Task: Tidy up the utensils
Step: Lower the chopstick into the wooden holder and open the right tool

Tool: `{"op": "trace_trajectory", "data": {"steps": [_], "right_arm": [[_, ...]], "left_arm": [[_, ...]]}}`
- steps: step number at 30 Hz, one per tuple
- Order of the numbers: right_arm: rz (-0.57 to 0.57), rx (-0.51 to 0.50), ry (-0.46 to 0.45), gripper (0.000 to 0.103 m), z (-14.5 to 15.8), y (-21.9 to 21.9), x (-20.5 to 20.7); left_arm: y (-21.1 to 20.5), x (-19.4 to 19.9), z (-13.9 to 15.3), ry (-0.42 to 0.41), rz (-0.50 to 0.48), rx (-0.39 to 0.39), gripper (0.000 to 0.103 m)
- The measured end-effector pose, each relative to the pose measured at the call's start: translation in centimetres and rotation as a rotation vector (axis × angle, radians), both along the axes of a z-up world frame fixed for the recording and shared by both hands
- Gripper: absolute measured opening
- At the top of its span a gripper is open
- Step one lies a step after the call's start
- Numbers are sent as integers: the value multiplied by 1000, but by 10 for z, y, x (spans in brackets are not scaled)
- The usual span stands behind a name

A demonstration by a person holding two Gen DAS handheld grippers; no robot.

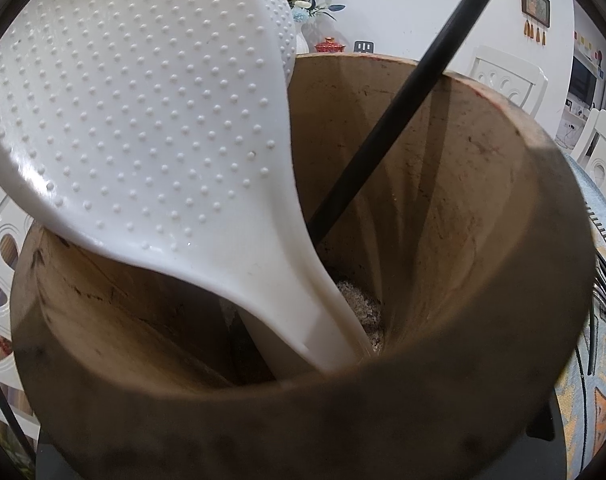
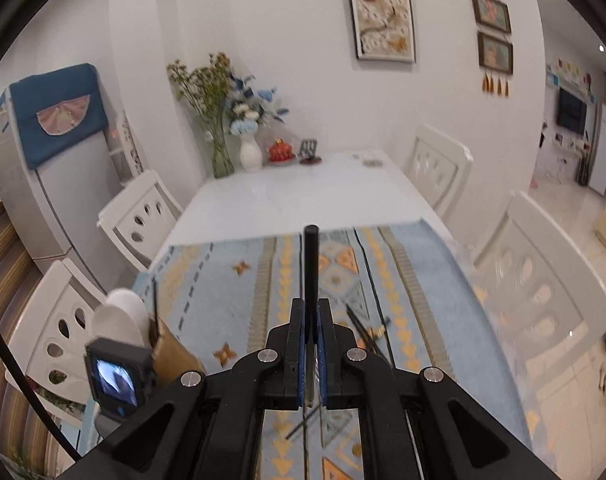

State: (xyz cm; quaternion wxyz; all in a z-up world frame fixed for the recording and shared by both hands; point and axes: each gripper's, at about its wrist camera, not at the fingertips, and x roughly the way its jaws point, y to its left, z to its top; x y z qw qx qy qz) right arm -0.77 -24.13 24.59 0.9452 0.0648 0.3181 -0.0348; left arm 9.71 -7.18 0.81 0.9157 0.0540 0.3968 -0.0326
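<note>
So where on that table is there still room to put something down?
The white tabletop is bare between the patterned cloth and the vases by the wall. The cloth's middle, beyond the right claw, is also free. It is crowded near the loose chopsticks on the cloth and inside the brown holder, where the white rice paddles stand.

White paddles crowd the holder's left; right side open.
</note>
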Motion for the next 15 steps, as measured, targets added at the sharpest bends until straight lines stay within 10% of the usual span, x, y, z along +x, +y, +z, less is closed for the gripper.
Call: {"op": "trace_trajectory", "data": {"steps": [15], "right_arm": [[236,17,-297,5,113,74,5]], "left_arm": [[5,-7,5,-6,1,1,99]]}}
